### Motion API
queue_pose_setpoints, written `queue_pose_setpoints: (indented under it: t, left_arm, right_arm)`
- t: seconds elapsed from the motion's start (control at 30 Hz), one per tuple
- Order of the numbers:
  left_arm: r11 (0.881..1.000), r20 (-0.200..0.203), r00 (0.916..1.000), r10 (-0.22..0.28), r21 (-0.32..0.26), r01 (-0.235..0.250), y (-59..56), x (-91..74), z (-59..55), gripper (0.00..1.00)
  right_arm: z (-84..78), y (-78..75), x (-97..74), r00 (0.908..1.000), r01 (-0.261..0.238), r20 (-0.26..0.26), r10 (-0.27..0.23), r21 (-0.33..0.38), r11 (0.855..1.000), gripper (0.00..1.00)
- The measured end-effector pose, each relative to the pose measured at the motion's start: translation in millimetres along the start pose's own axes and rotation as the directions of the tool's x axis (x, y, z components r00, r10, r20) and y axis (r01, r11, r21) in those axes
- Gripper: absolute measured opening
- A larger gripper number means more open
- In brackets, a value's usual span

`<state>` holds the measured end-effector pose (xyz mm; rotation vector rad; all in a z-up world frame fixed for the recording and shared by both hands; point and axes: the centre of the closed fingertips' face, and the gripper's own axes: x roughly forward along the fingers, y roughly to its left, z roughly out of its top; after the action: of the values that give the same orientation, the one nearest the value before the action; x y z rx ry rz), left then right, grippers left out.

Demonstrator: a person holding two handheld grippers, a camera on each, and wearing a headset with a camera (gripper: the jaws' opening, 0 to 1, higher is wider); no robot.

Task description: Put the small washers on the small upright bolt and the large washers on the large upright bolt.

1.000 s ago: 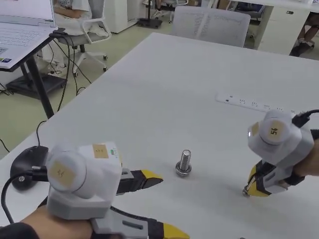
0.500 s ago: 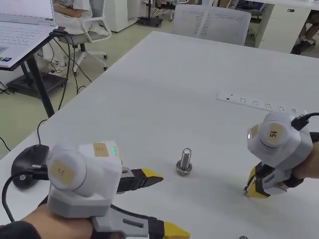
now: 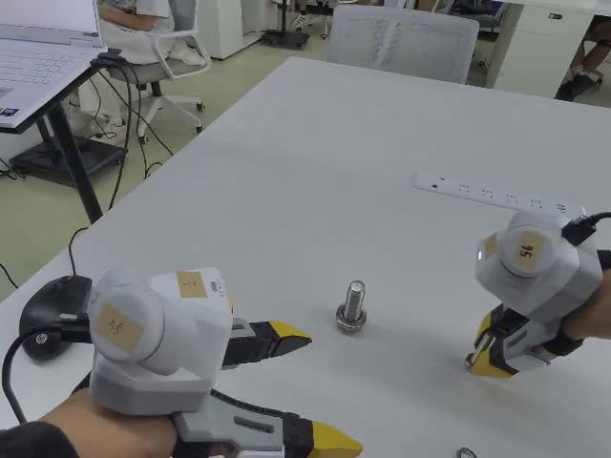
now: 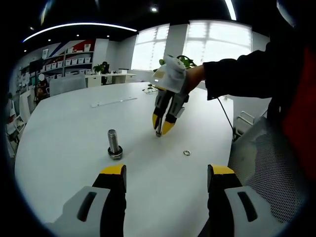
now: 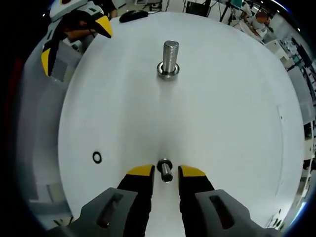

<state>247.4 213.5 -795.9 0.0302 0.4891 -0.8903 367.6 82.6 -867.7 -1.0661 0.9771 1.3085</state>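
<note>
since earlier: next to nothing has moved; both grippers and both bolts keep their places, and only the head view has shifted, bringing a loose washer in at its near edge.
head view, large bolt: the large bolt (image 3: 352, 305) stands mid-bench on its head, long axis vertical, threaded end up, with a seated ring (image 3: 351, 324) round its foot.
head view, left gripper: the left gripper (image 3: 320, 389) hovers near left over the bench (image 3: 315, 172), jaws wide apart and empty, pointing right.
head view, right gripper: the right gripper (image 3: 477, 361) tips down onto the bench at near right, well apart from the large bolt.
head view, loose washer: the loose washer (image 3: 466, 453) lies flat, near of the right gripper.
left gripper view, layout: the large bolt (image 4: 114, 143) is ahead left, the right gripper (image 4: 162, 129) is beyond it, and the loose washer (image 4: 187, 152) is to the right.
right gripper view, small bolt: the small bolt (image 5: 164, 169) sits between the jaws, head on the bench, shank rising towards the camera, so roughly upright.
right gripper view, grip: the jaws stand close on either side; whether they press on the bolt i cannot tell.
right gripper view, beyond: the large bolt (image 5: 170, 57) is far ahead, and the loose washer (image 5: 97, 157) is to the left.
step in hand: likely steadying the small bolt upright, before its washers go on.
next move: let go without tipping the bolt, then pinch the flat washer off the bench and lower it over the threaded tip, hole in line with the vertical shank.
</note>
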Motion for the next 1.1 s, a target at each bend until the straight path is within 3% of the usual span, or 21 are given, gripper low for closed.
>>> queue_pose_setpoints:
  t: [0.43,1.1]
  left_arm:
    - [1.000,-0.001,1.0000,-0.002,0.002,0.002,-1.2,0.1,0.5,0.66]
    - [1.000,-0.005,0.9999,-0.013,0.011,0.013,-3.9,0.3,0.5,0.66]
  right_arm:
    - [-14.4,10.2,-6.6,1.0000,-0.003,0.003,0.003,0.072,0.997,0.30]
    - [-26.5,27.3,-14.5,0.9999,-0.011,0.010,0.010,0.098,0.995,0.32]
